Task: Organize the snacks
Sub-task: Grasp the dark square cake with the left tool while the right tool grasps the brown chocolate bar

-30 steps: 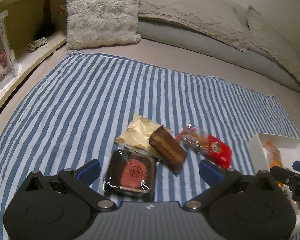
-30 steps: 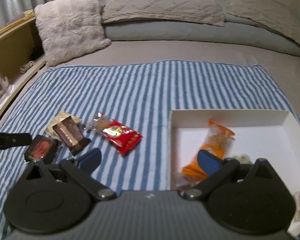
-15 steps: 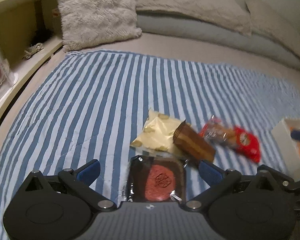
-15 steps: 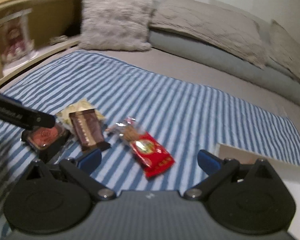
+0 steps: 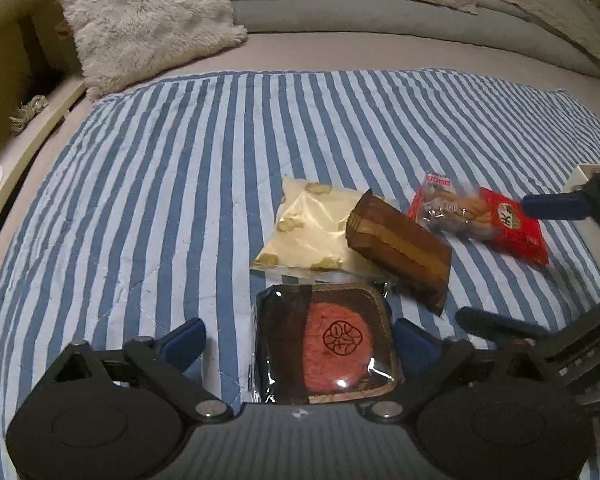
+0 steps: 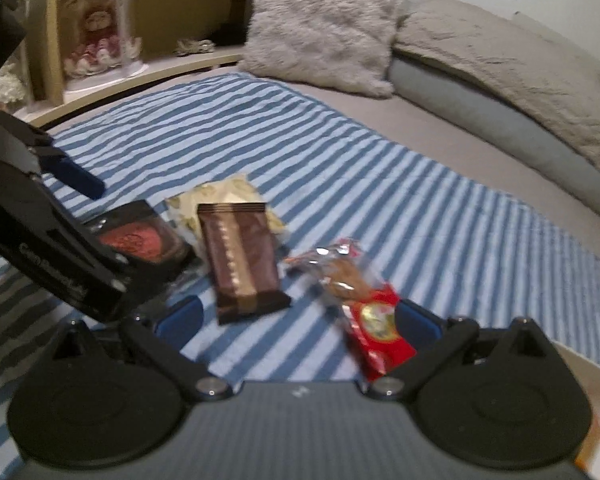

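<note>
Snacks point(image 5: 396, 236) on striped cloth point(image 5: 160, 200), labels unreadable; left fingers point(image 5: 184, 340) closing around pastry point(image 5: 332, 352), right fingers point(image 6: 180, 316) apart.

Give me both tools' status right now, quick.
Left tool: jaws closing around the dark packaged red pastry; pads not yet pressing, nothing held.
Right tool: open, empty; red snack packet lies by its right finger.

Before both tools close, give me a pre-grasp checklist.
1. Left tool straddles the dark square tray pack with the red round cake: ok, jaws closing, pads not yet on it.
2. Right tool holds nothing: ok.
3. Red and clear cookie packet centred in the right tool: not ok, it lies by one finger.
4. Brown wrapped bar clear of the tray pack: cannot tell.
</note>
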`<state>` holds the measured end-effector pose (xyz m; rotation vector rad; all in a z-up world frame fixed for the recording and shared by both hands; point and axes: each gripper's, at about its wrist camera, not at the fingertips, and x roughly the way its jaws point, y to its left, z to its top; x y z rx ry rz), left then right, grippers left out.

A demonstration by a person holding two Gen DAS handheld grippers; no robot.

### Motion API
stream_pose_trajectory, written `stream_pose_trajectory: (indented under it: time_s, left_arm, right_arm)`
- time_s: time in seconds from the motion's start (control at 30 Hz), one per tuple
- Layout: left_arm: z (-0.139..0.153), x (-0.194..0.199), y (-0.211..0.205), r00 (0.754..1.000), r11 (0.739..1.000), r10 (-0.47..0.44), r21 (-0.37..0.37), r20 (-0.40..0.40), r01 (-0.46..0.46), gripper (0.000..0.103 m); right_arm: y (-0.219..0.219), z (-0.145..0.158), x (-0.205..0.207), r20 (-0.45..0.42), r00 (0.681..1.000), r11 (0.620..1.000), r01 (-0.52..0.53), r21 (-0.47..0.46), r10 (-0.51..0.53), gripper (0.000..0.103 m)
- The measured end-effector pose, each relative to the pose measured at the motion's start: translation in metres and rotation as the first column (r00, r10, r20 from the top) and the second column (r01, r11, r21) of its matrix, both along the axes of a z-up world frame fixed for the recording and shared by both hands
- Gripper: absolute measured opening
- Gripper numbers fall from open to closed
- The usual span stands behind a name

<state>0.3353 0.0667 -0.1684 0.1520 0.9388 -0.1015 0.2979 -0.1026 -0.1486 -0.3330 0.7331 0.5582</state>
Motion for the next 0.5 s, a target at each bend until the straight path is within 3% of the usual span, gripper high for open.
stream_pose_trajectory:
  time_s: [0.17, 0.27, 0.33, 0.5]
  left_arm:
    - [-0.001, 0.003, 0.008, 1.0, 0.999, 0.018, -0.05, -0.024, -0.019, 0.091]
    - [0.0, 0.003, 0.009, 0.999, 0.996, 0.002, -0.089, -0.042, -0.005, 0.082]
    - [0.001, 0.004, 0.009, 0.999, 0.994, -0.006, -0.108, -0.052, 0.0, 0.074]
    - [0.002, 0.005, 0.006, 0.998, 0.993, -0.005, -0.115, -0.07, -0.003, 0.069]
  right_arm:
    - [0.013, -0.006, 0.008, -0.042, 0.998, 0.999, -0.045, 0.004, 0.045, 0.092]
    - [0.02, -0.011, 0.011, -0.059, 0.996, 0.998, -0.067, 0.015, 0.068, 0.084]
    - [0.022, -0.014, 0.011, -0.072, 0.995, 0.998, -0.064, 0.008, 0.065, 0.076]
    - [0.024, -0.017, 0.013, -0.086, 0.995, 0.999, -0.049, -0.018, 0.047, 0.055]
